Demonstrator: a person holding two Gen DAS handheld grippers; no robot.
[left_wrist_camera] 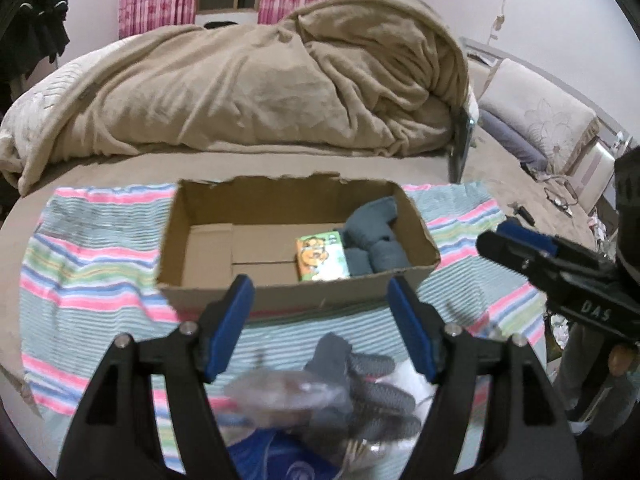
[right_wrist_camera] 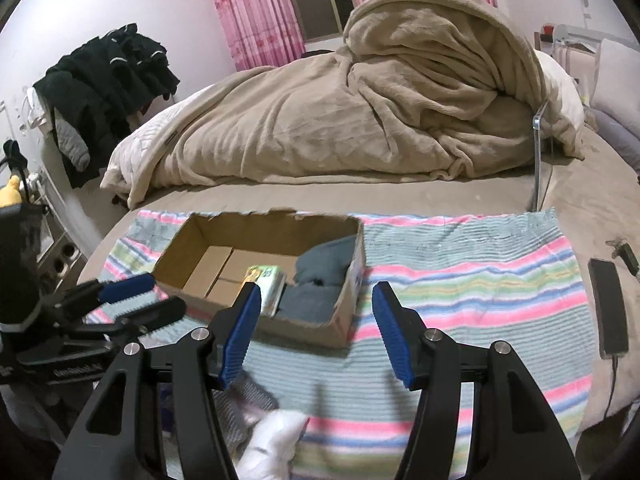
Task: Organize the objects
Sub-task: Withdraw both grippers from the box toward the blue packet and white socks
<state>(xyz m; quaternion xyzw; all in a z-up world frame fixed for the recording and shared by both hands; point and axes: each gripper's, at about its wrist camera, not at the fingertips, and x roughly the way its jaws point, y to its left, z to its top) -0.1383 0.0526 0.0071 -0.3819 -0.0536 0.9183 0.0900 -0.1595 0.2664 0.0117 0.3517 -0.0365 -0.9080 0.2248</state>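
An open cardboard box (left_wrist_camera: pixel 208 292) (right_wrist_camera: pixel 340 320) stands on a striped towel (left_wrist_camera: pixel 80 280) (right_wrist_camera: pixel 480 288) on the bed. Inside it lie a small green and orange carton (left_wrist_camera: pixel 320 258) (right_wrist_camera: pixel 268 282) and rolled grey socks (left_wrist_camera: pixel 372 240) (right_wrist_camera: pixel 324 272). My left gripper (left_wrist_camera: pixel 320 328) is open and empty, just in front of the box, above a pile of loose things: a clear plastic bag (left_wrist_camera: pixel 288 396), a grey sock (left_wrist_camera: pixel 376 392), something blue (left_wrist_camera: pixel 276 460). My right gripper (right_wrist_camera: pixel 316 328) is open and empty, near the box's front right corner. A white sock (right_wrist_camera: pixel 272 444) lies below it.
A heaped beige blanket (left_wrist_camera: pixel 260 84) (right_wrist_camera: pixel 360 108) fills the bed behind the box. Pillows (left_wrist_camera: pixel 536 120) lie at the right. A dark phone (right_wrist_camera: pixel 608 304) with a cable lies right of the towel. Dark clothes (right_wrist_camera: pixel 100 92) hang at the left wall.
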